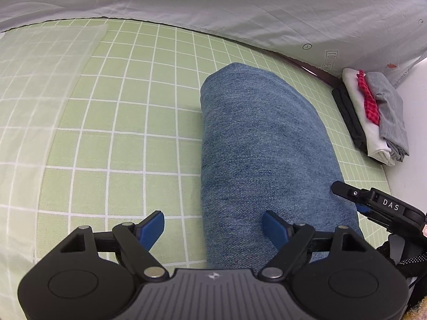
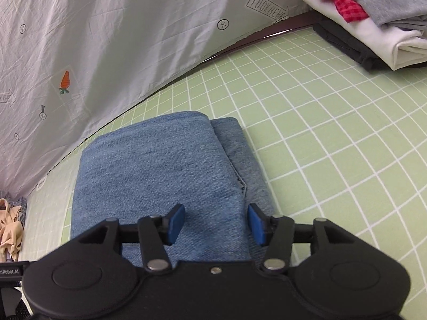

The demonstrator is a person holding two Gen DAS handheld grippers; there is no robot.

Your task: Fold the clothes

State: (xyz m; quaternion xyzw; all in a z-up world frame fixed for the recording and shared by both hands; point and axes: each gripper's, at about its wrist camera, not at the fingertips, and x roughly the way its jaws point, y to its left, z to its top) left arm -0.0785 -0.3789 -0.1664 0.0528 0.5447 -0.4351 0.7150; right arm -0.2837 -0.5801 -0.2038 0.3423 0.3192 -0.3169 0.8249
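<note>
While the blue jeans are lying folded into a thick, long bundle on the green checked mat, a fold is being finished, or so it is being judged. Both tools are being held low at the near end of the bundle. The left gripper is being held wide open, and nothing is being gripped; one blue pad is over the mat and the other is over the denim. The right gripper is being held open too, with nothing between its pads, just above the near part of the jeans.

The bundle is being seen as longer than it is wide. Its long side is running from near to far, and its rounded far end is pointing toward the grey sheet at the back. A lower layer is peeking out along its right side in the right view.

Far off to the right, a pile of folded clothes is being kept. Next, the bundle is probably being moved there, so both near corners are needing to be pinched together and lifted evenly, or the layers may slide apart.
</note>
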